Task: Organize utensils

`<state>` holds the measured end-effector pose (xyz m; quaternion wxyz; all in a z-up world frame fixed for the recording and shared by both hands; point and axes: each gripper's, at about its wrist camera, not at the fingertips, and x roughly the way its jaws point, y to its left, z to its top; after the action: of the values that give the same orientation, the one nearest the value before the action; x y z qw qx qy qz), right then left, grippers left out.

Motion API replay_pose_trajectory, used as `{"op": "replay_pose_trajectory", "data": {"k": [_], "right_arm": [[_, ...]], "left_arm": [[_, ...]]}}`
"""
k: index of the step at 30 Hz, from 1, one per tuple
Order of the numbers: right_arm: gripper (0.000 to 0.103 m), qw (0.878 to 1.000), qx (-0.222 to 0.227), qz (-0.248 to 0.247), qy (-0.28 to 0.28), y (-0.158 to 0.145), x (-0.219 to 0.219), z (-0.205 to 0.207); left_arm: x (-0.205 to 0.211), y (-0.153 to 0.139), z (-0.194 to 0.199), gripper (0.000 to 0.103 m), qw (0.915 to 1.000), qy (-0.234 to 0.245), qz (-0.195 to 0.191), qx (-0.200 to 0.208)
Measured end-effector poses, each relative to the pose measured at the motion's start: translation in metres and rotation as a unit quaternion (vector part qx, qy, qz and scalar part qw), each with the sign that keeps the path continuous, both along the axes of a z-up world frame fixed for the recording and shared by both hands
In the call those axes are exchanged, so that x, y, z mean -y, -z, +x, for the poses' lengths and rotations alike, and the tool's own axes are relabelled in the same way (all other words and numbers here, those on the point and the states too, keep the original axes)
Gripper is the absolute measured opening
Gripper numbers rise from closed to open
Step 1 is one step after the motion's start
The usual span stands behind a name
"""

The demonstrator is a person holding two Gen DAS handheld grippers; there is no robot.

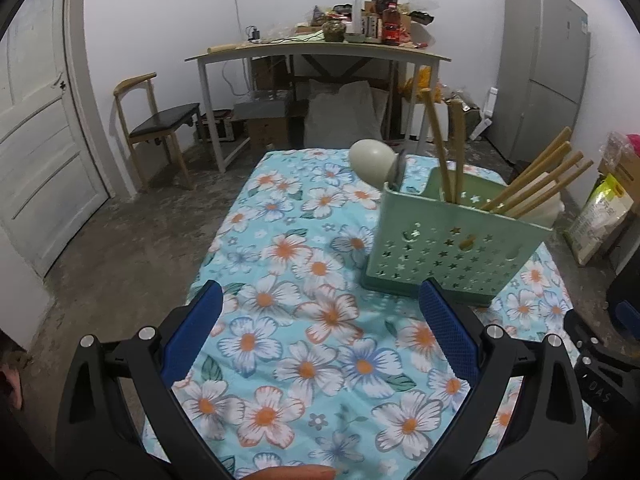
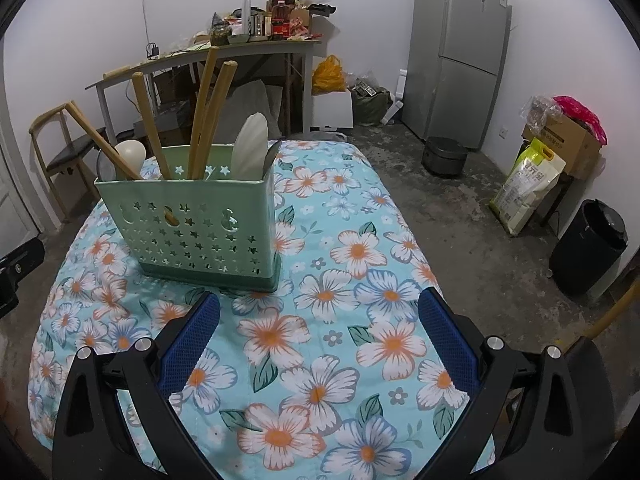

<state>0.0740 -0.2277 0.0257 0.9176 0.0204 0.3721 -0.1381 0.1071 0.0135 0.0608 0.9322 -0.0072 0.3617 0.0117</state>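
Note:
A green perforated utensil holder [image 1: 452, 248] stands upright on the floral tablecloth [image 1: 304, 320]; it also shows in the right wrist view [image 2: 196, 228]. Several wooden-handled utensils [image 1: 536, 184] and chopsticks [image 2: 208, 112] stick out of it, with a pale spoon bowl [image 1: 370, 160] and a white rice paddle [image 2: 250, 148]. My left gripper [image 1: 320, 300] is open and empty, to the near left of the holder. My right gripper [image 2: 320, 304] is open and empty, to the near right of the holder.
A cluttered desk [image 1: 320, 50] and a wooden chair [image 1: 156, 120] stand beyond the table. A grey fridge [image 2: 460, 52], a rice cooker [image 2: 444, 156], a black bin [image 2: 588, 248] and boxes with a bag [image 2: 532, 184] stand on the right floor.

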Motion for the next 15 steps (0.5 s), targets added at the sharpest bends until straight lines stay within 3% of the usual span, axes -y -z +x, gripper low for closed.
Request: {"op": "replay_pose_trajectory", "data": {"k": [6,15], "right_arm": [[0.097,1.000,-0.003,0.000,0.001,-0.001,-0.004,-0.002],[0.097,1.000,0.001,-0.009,-0.011,-0.009,-0.017,-0.007]], "left_arm": [[-0.004,-0.005,-0.008,0.095,0.9997,-0.015,0.020,0.000],[-0.016,-0.013,-0.018,0.095,0.9996,-0.021,0.018,0.002]]}}
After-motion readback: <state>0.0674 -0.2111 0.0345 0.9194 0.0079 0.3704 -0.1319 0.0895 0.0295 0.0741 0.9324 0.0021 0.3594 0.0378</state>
